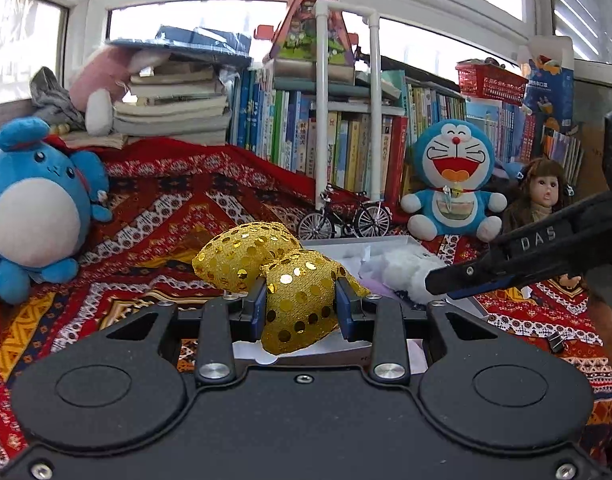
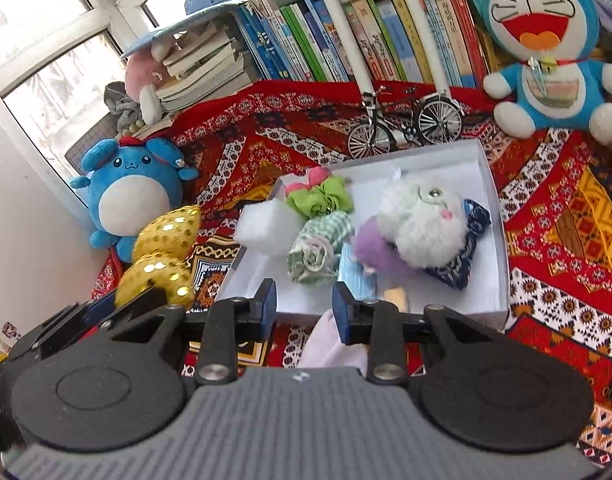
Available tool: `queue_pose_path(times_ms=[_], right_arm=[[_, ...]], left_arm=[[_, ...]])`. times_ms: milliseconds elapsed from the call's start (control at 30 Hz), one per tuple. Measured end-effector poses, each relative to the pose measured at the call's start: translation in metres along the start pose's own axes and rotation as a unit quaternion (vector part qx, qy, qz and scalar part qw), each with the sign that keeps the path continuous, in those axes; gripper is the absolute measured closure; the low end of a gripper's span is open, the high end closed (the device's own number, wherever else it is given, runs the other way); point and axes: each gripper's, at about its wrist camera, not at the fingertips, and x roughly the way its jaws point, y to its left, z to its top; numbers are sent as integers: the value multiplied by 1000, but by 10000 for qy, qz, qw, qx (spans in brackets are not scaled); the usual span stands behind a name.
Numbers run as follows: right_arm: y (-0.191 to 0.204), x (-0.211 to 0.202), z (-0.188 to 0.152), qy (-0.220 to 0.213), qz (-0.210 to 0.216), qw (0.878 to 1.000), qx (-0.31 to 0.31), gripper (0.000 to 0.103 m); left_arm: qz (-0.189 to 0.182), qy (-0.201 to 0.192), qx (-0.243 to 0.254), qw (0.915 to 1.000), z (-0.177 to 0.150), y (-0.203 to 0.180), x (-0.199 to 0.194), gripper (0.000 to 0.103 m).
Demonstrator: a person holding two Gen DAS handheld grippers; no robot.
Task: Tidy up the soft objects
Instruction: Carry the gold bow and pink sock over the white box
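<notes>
Left gripper (image 1: 302, 304) clamped on gold sequinned plush (image 1: 298, 300), blue pads pressing both flanks of the near lobe; second lobe bulging up and to the left beyond the fingers. Seen from the right wrist, same gold plush (image 2: 162, 256) carried clear of the cloth, just outside the left edge of the white box (image 2: 491, 200). Long axis of the plush running roughly along the left gripper's pointing line.

Key relation: box lies to the right of the held plush, close by, open side up. Judged next move: short sideways carry over the left wall, then release. Left hand plainly the nearer one, already loaded.

Right gripper (image 2: 304, 304) narrowly parted, nothing between the pads; poised above the near wall of the box, well short of the contents.

Count in box: one white furry toy (image 2: 421, 220), one purple fluffy piece (image 2: 371, 246), one dark blue patterned pouch (image 2: 471, 236), one green scrunchie (image 2: 319, 198), one green checked rolled cloth (image 2: 317, 248), one white foam block (image 2: 266, 226), one light blue strip (image 2: 355, 276). Small pink item at far corner, nature unclear.

Outside box: two blue plush characters, round-bellied one (image 2: 126, 196) at left, Doraemon (image 2: 545, 48) at back right; one model bicycle (image 2: 405, 124). One doll (image 1: 543, 194) in left view.

Free floor of the box mostly front-left: likely landing spot.
</notes>
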Motion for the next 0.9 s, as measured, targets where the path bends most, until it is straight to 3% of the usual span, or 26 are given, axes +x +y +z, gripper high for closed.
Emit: queue_pose_path(times_ms=[133, 233, 267, 500, 567, 600, 633, 800, 900], right_arm=[[0, 12, -1, 416, -287, 9985, -216, 62], [-3, 23, -5, 713, -533, 9956, -306, 37], [-3, 28, -6, 822, -574, 9943, -356, 34], [-8, 63, -12, 1450, -382, 9885, -184, 30], [-13, 76, -12, 1683, -212, 9855, 27, 44], [-15, 79, -13, 1768, -168, 9841, 107, 58], [-16, 83, -12, 1843, -94, 9827, 175, 66], [-12, 91, -10, 2002, 39, 9794, 273, 83], [-7, 80, -4, 1865, 153, 9822, 169, 85]], left_arm=[[-74, 170, -100, 9998, -5, 7, 7, 71], [-85, 280, -47, 9996, -13, 7, 9, 71], [-99, 317, -47, 9994, -16, 7, 10, 71], [-135, 424, -85, 9990, -25, 8, 17, 71], [-127, 444, -89, 9989, -26, 8, 19, 71], [-123, 455, -89, 9988, -26, 8, 19, 71], [-121, 469, -92, 9988, -27, 9, 20, 71], [-104, 509, -175, 9985, -28, 14, 24, 71], [-102, 481, -198, 9986, -27, 17, 24, 71]])
